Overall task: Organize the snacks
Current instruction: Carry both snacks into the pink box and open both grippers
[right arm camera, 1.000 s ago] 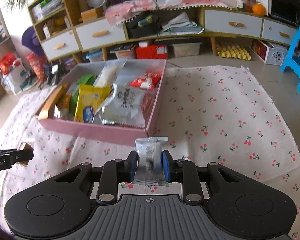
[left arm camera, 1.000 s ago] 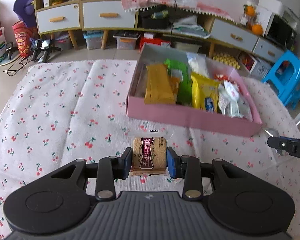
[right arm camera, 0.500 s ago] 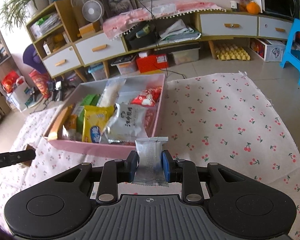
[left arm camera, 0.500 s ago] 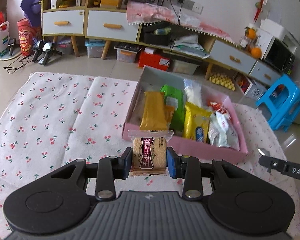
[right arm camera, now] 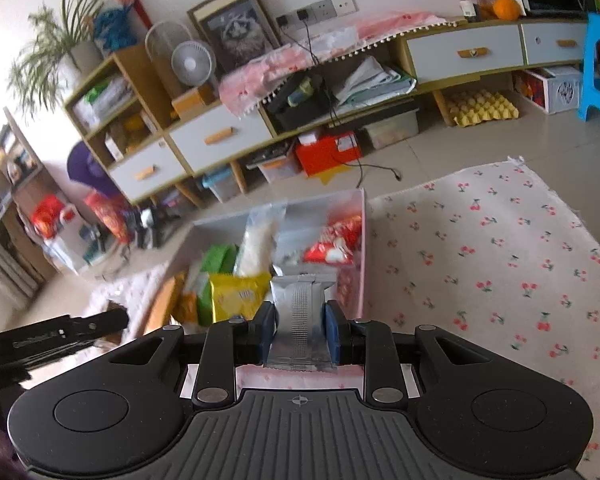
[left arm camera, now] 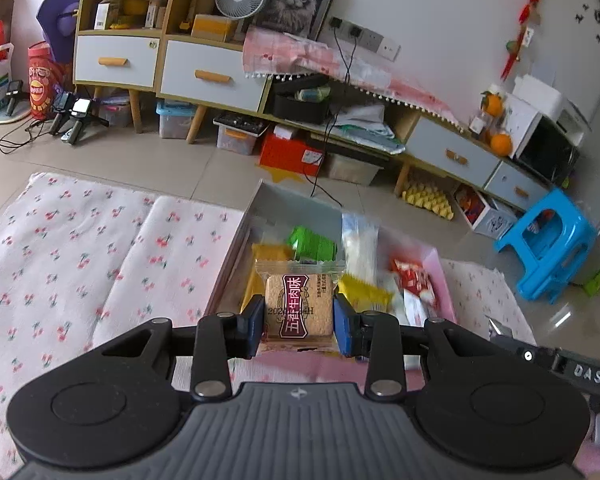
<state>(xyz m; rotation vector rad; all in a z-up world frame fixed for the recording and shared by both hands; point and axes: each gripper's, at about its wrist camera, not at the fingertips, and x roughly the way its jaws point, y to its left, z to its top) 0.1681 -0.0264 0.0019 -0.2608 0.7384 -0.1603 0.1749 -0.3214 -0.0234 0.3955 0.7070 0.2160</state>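
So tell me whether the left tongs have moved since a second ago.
Yes. The left tongs, shut on the biscuit packet, have lifted off the cherry cloth and advanced toward the pink box, so the packet now shows against the box's contents.

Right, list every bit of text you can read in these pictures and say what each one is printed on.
"五香牛肉味": on the biscuit packet held in the left gripper.
"DAS": on the right gripper's finger, seen from the left camera.
Stamped date code across the biscuit packet: only partly legible.
Yellow bag and red packets in the pink box: blurred, unreadable.
Silver packet: no text visible.
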